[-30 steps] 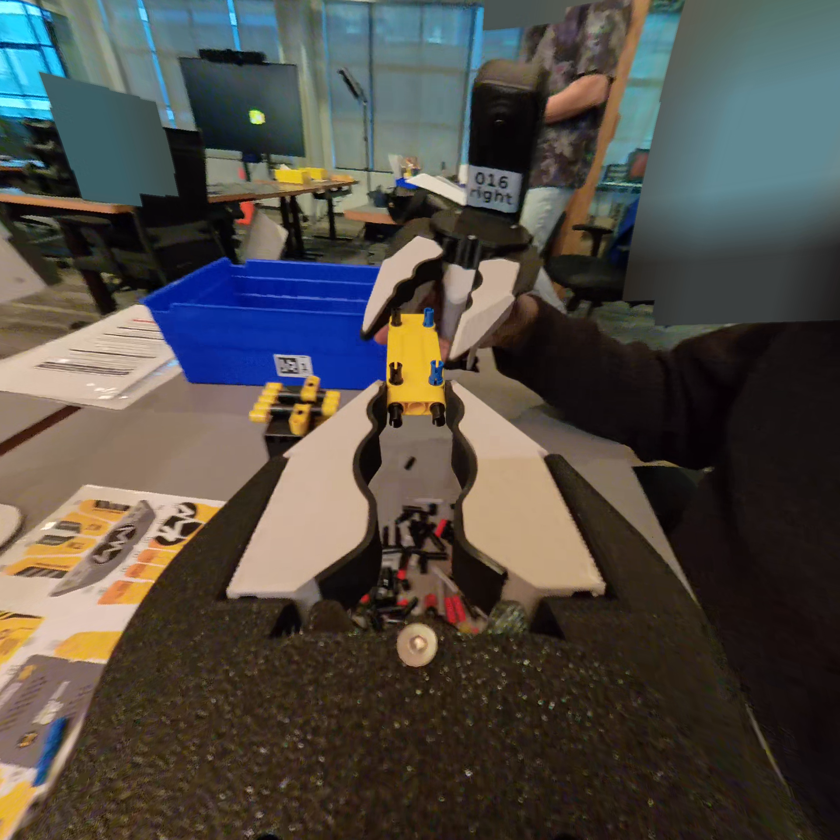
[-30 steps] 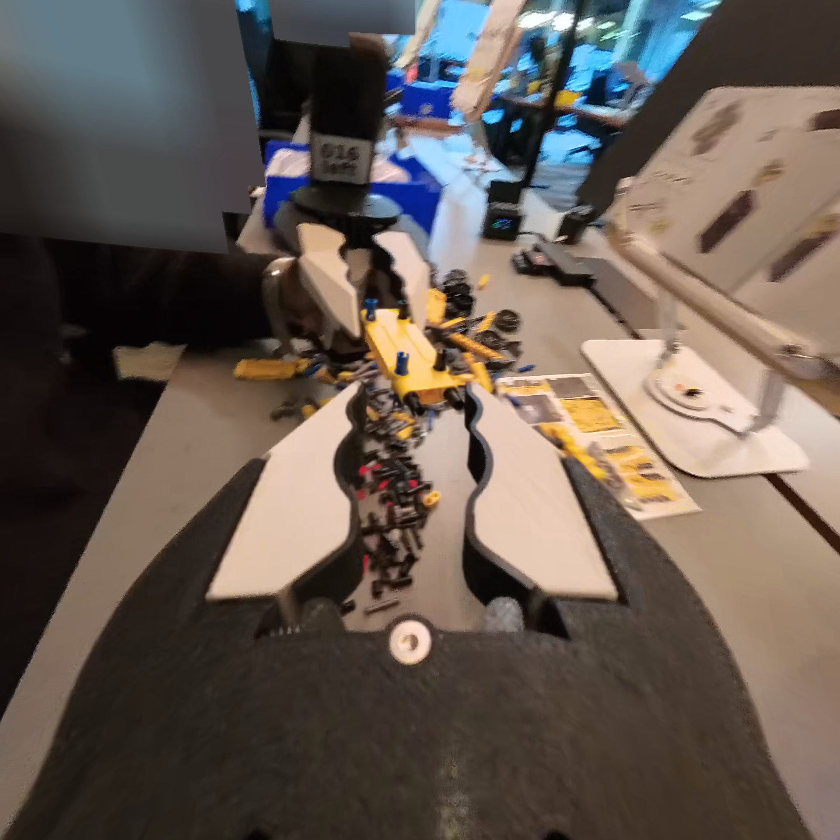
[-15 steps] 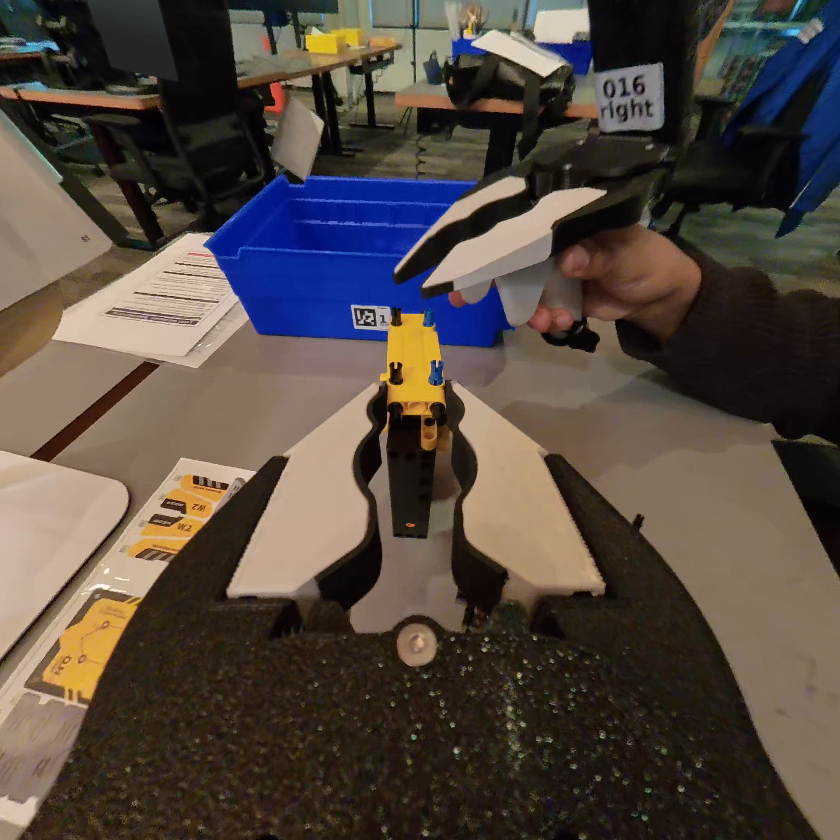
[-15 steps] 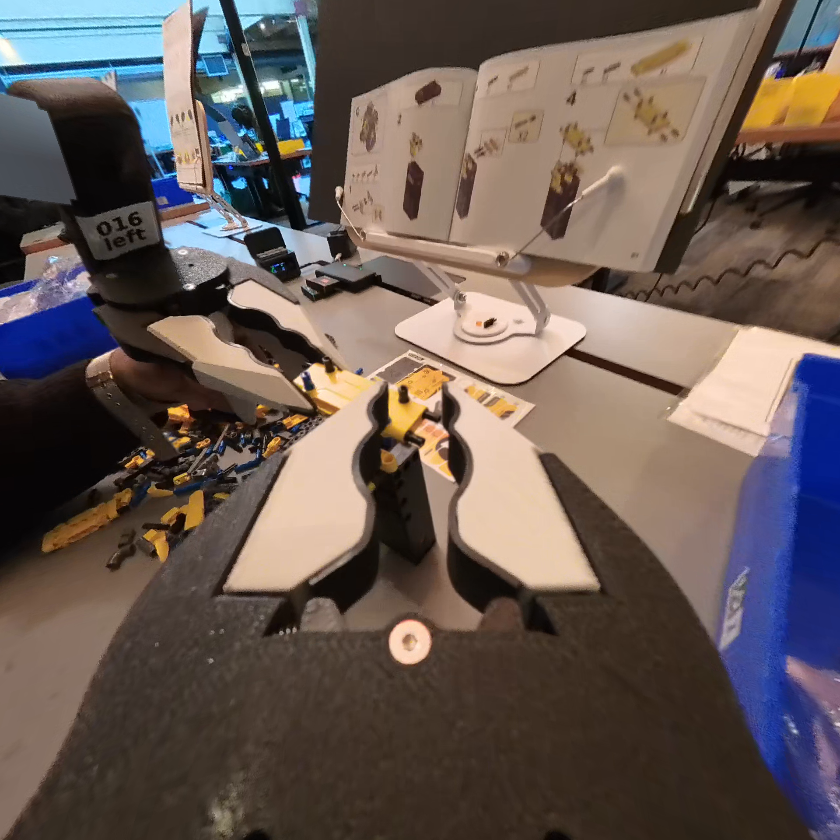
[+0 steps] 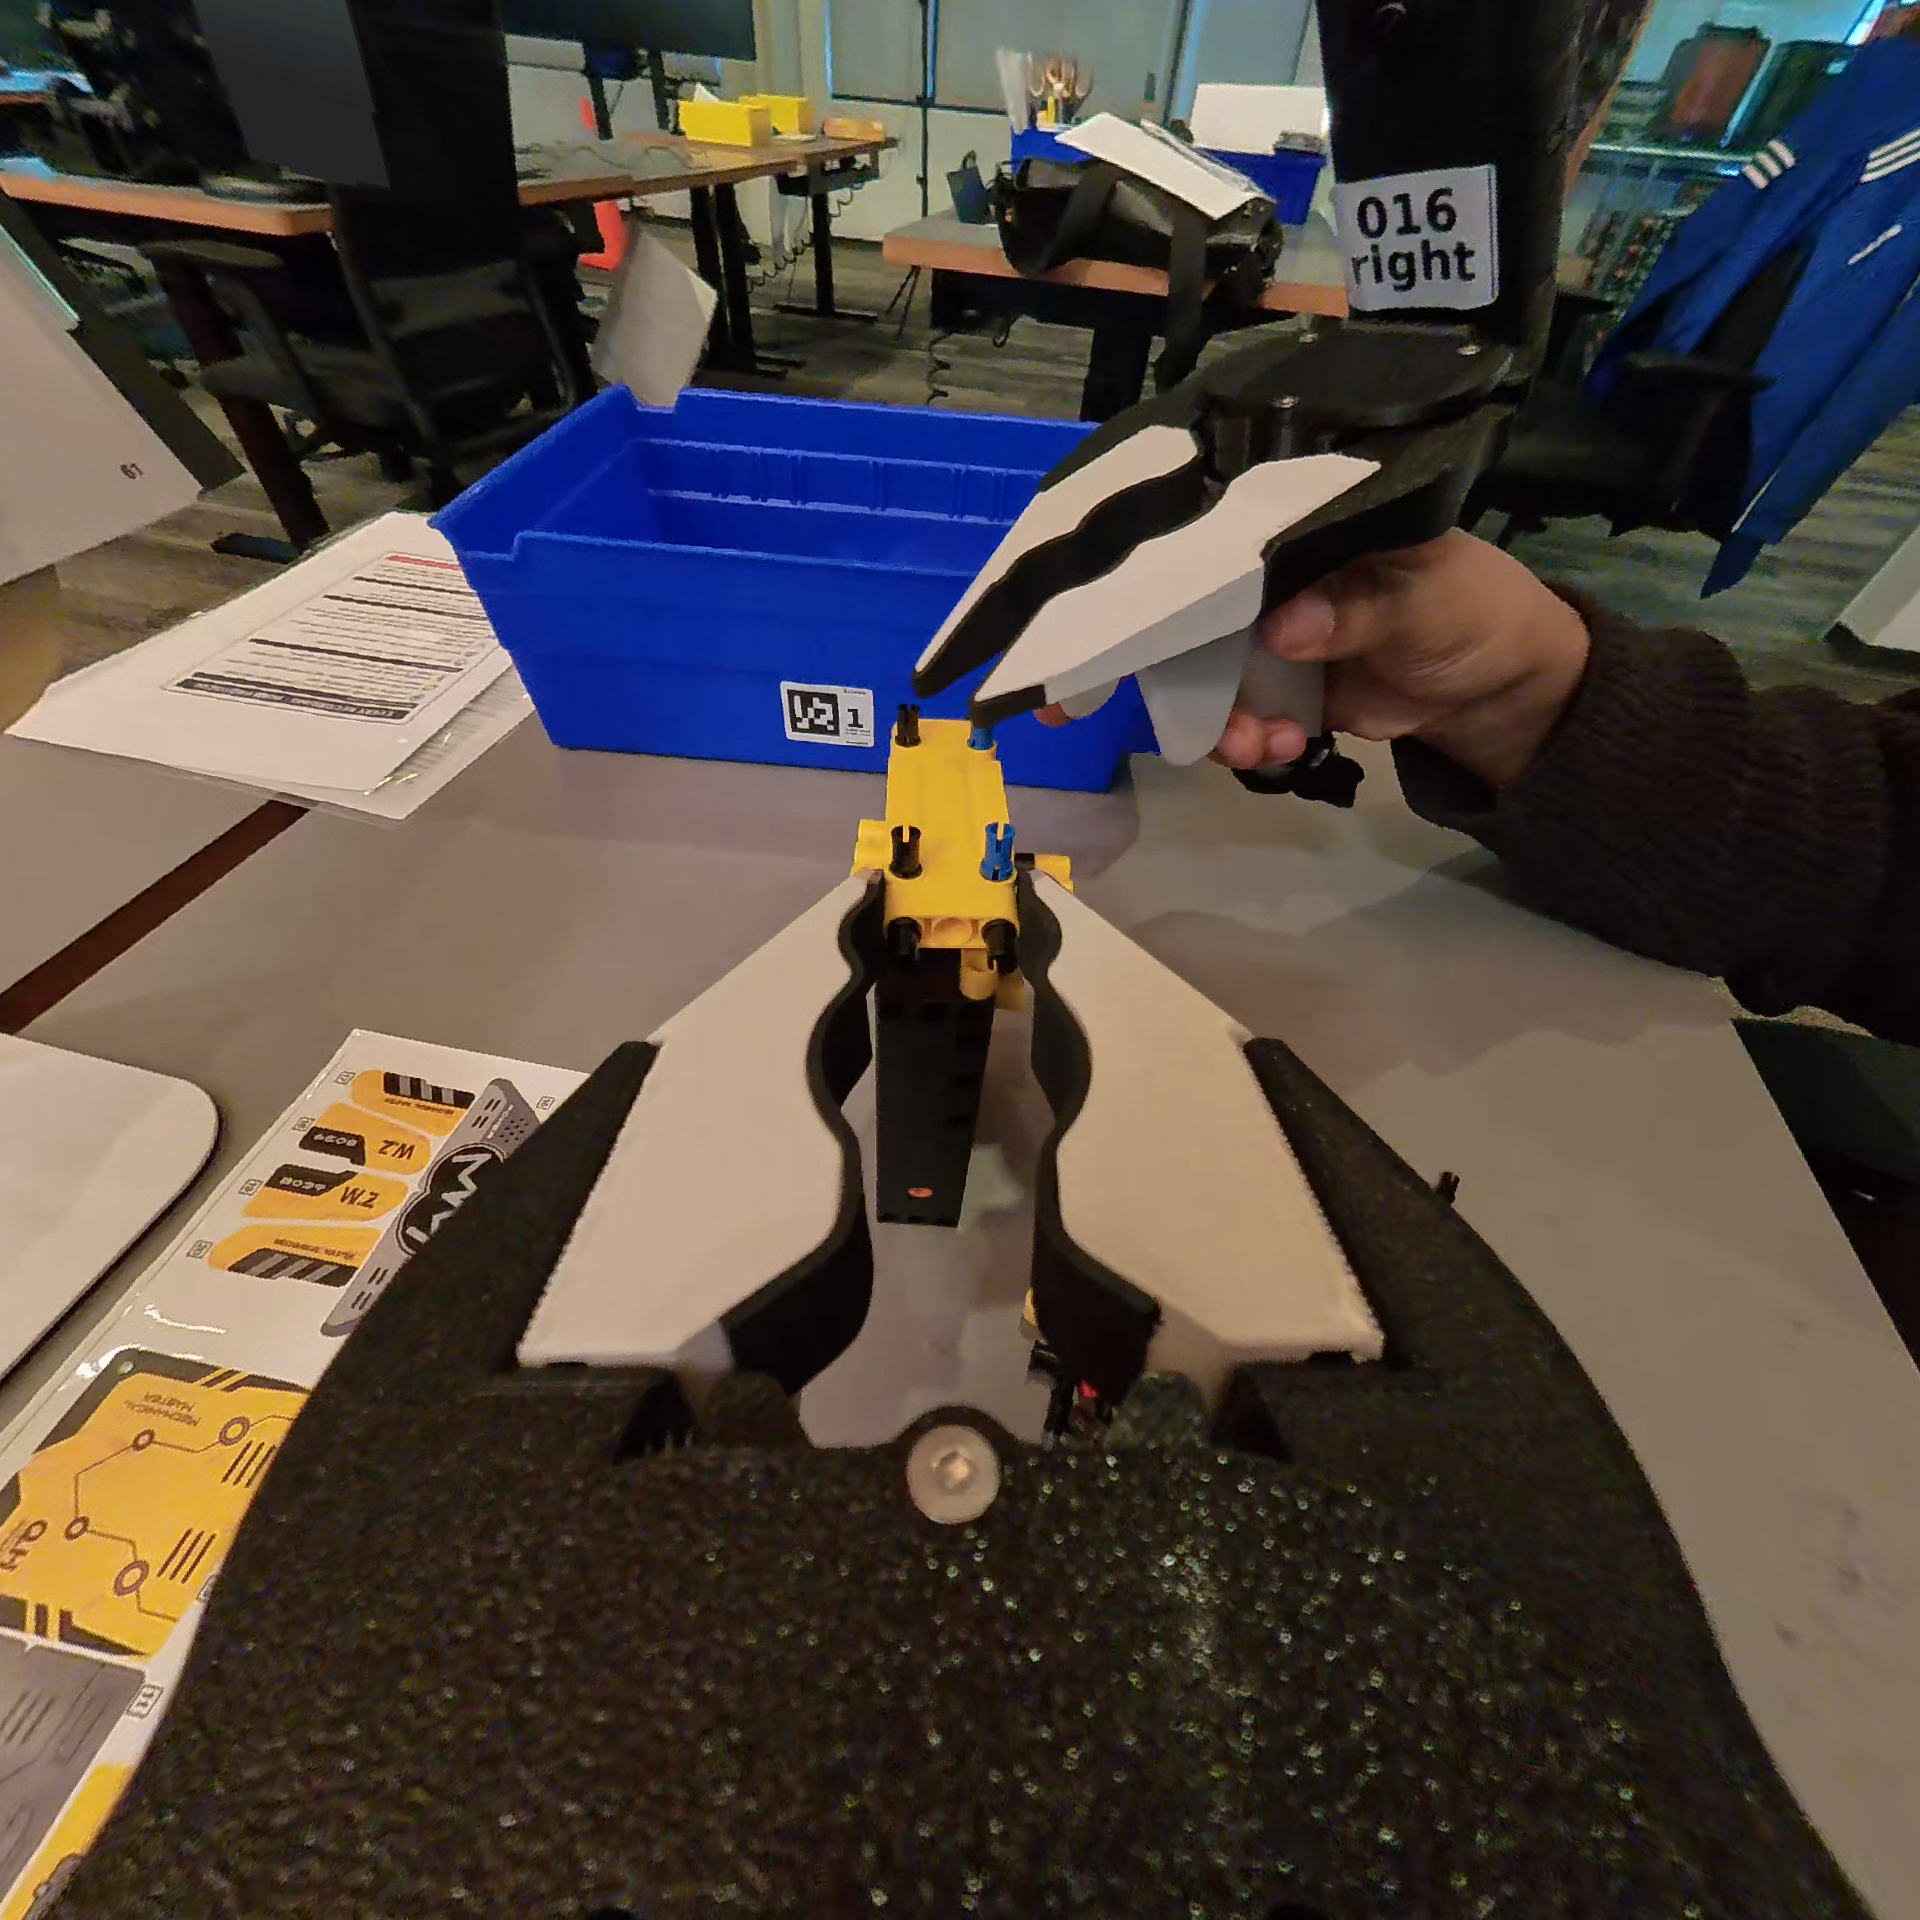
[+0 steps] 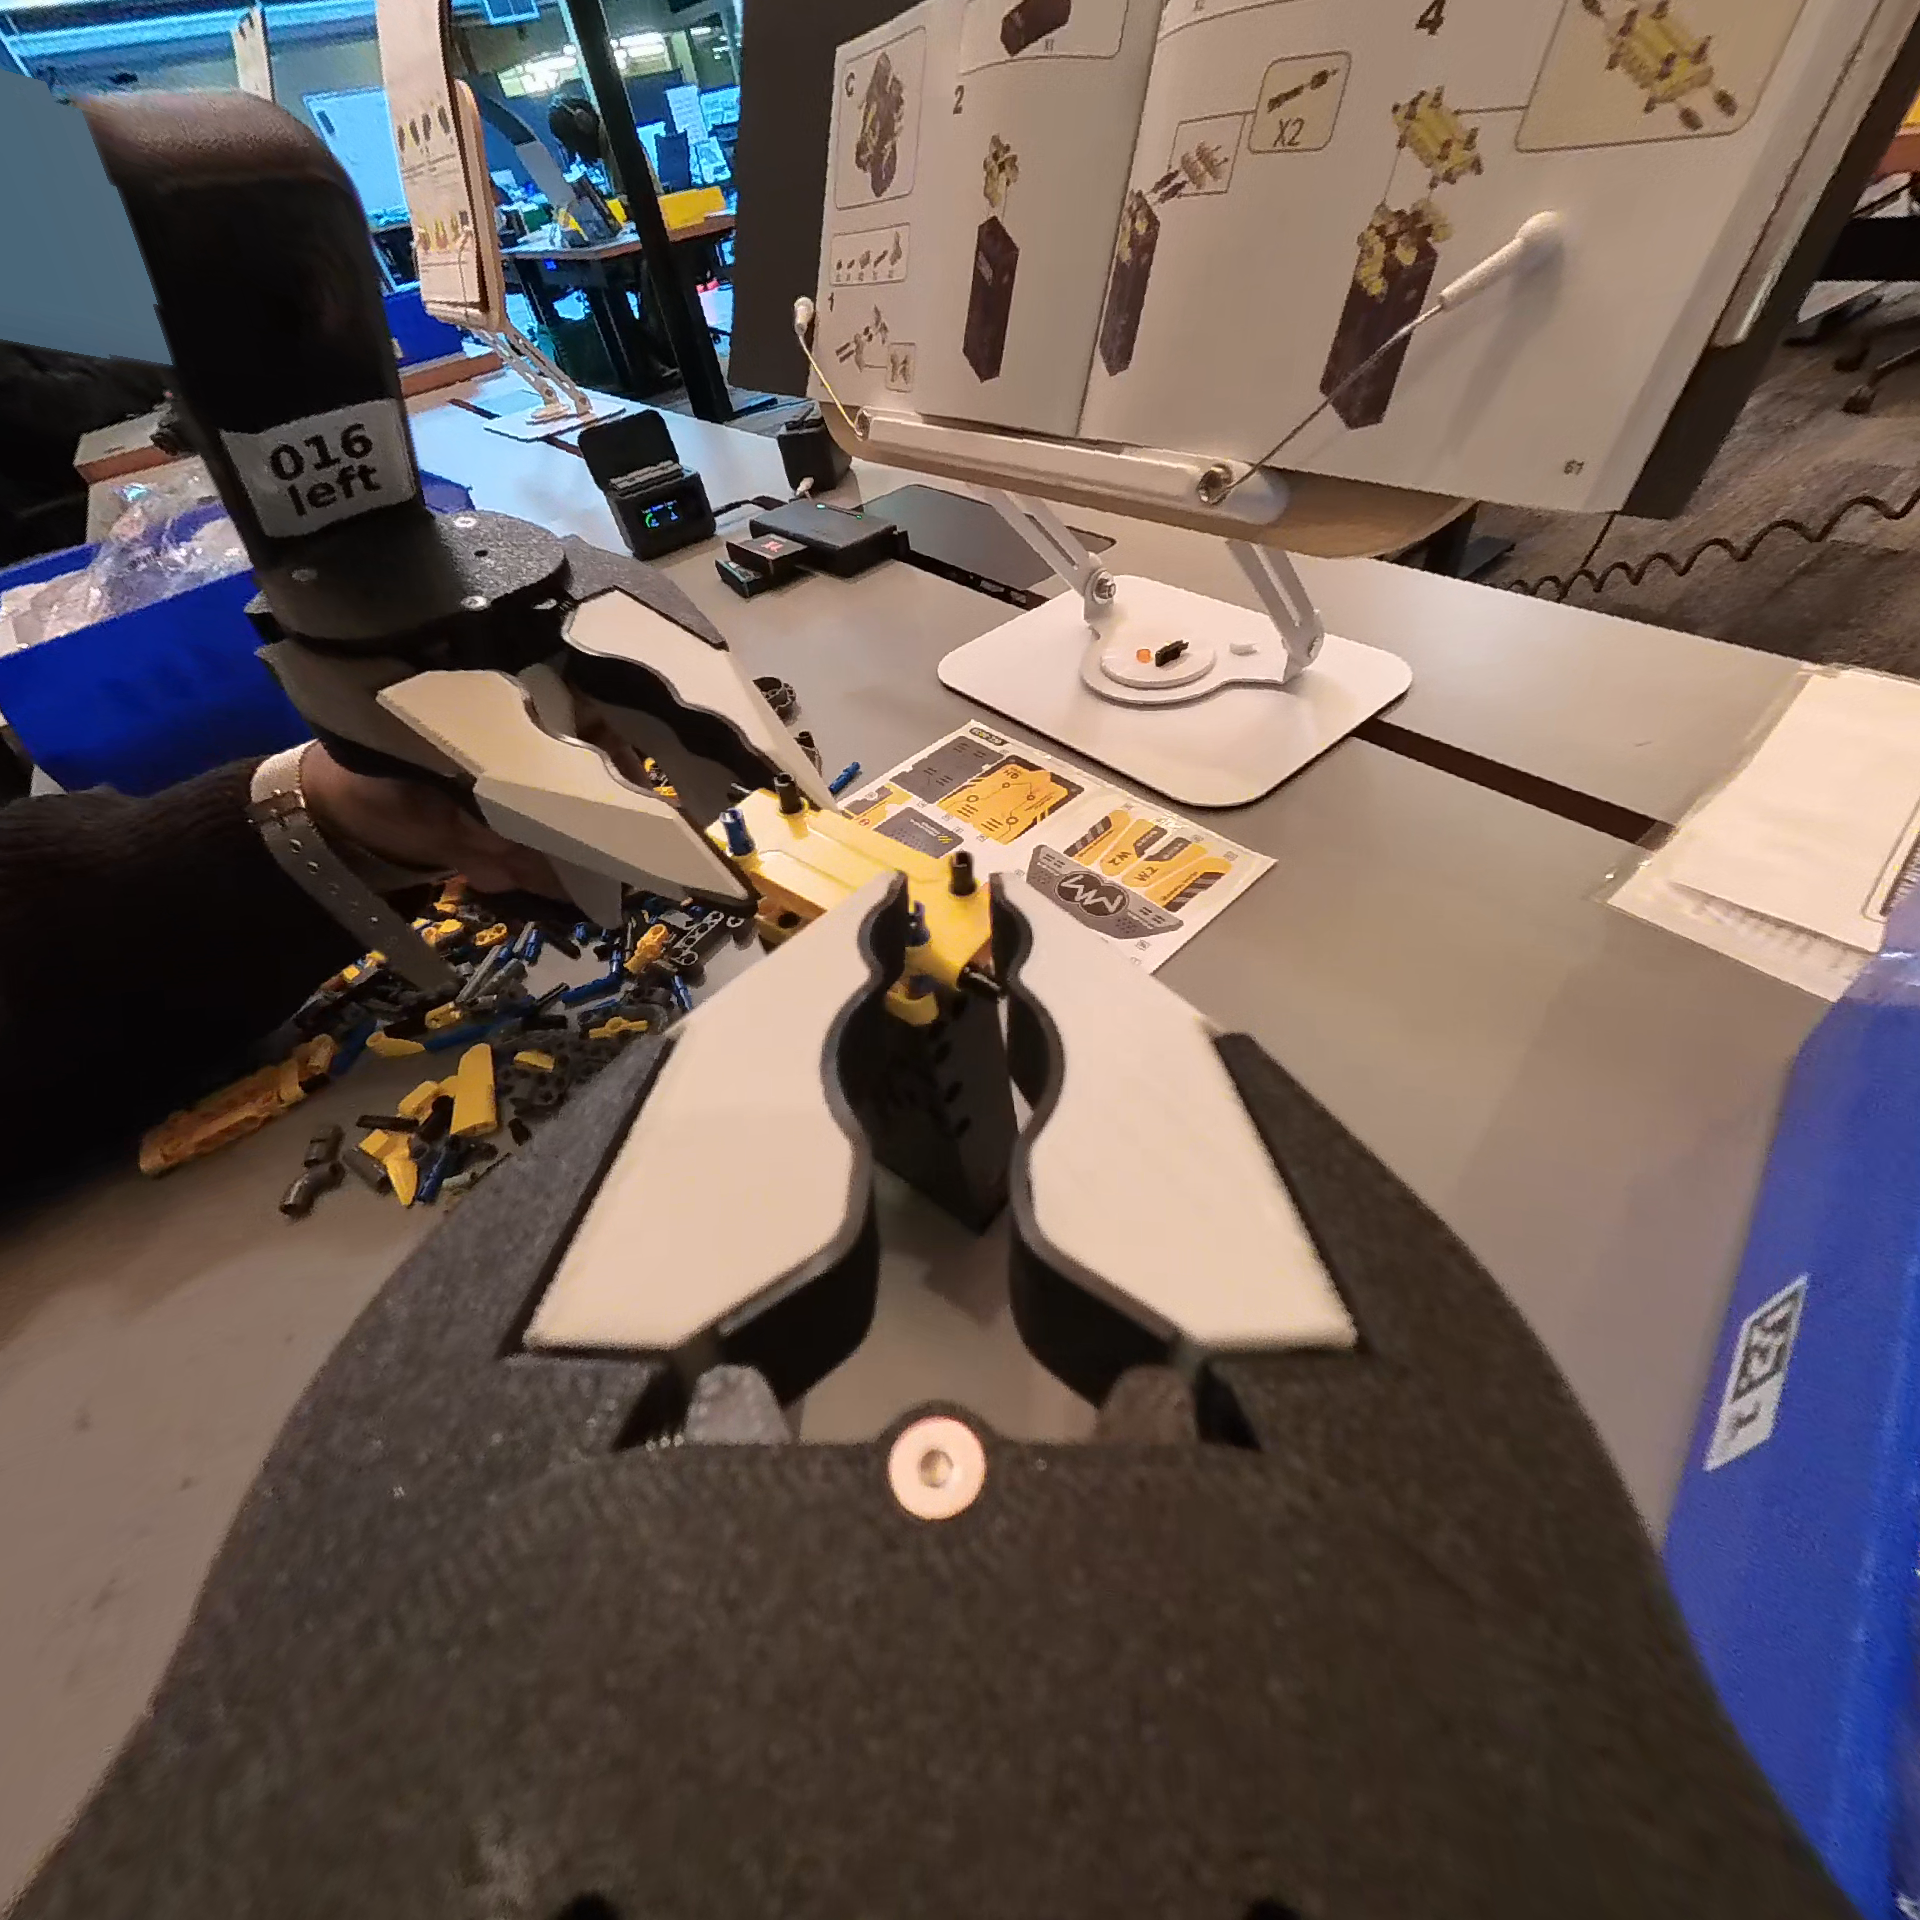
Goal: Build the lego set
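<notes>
2 claws | L (image 5: 948,914) clamps yellow assy (image 5: 945,831) | R (image 5: 951,698) nearly closed, touching its pins | blue bin (image 5: 727,582), contents unseen

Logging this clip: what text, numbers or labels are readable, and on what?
I won't quote writing; bearers:
White label, black post of the right gripper: legible.
White tag, post of the left gripper, shut on a yellow-and-black brick assembly: legible.
Square-code sticker, blue plastic bin: legible.
Open instruction booklet on white stand: legible.
Yellow-and-grey sticker sheet: partly legible.
Printed white sheet: too small.

A blue bin (image 5: 748,582) beyond the fingertips, a sticker sheet (image 6: 1081,842) and loose bricks (image 6: 457,1049) left of the fingers
</notes>
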Available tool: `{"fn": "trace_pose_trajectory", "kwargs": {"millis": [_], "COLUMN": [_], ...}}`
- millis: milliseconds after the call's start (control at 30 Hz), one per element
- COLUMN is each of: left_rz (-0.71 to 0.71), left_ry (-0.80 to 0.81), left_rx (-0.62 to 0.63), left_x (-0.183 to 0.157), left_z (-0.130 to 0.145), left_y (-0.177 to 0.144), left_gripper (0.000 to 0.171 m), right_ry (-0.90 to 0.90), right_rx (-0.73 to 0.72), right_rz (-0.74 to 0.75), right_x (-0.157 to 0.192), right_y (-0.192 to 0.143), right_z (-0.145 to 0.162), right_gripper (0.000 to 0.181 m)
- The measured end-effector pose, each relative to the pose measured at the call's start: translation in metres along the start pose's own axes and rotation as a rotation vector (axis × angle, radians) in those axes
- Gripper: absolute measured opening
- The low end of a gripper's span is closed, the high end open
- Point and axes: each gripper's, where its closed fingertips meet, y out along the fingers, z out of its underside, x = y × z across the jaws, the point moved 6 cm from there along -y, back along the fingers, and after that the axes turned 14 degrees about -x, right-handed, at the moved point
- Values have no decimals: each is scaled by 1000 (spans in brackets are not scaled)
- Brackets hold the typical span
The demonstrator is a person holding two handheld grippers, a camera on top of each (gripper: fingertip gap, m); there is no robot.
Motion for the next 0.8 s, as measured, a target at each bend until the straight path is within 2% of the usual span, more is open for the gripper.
{"fn": "trace_pose_trajectory", "kwargs": {"millis": [233,333,800], "left_rz": [8,10,9], "left_ry": [-19,-22,-22], "left_rx": [-2,0,4], "left_x": [2,2,1], "left_z": [3,3,6], "left_y": [-1,-2,-1], "left_gripper": [24,24,25], "right_ry": [-53,-77,-105], "right_rx": [22,39,59], "right_rz": [-36,-30,-37], "right_x": [7,7,7], "right_y": [1,2,0], "right_z": [1,4,4], "right_gripper": [15,5,5]}}
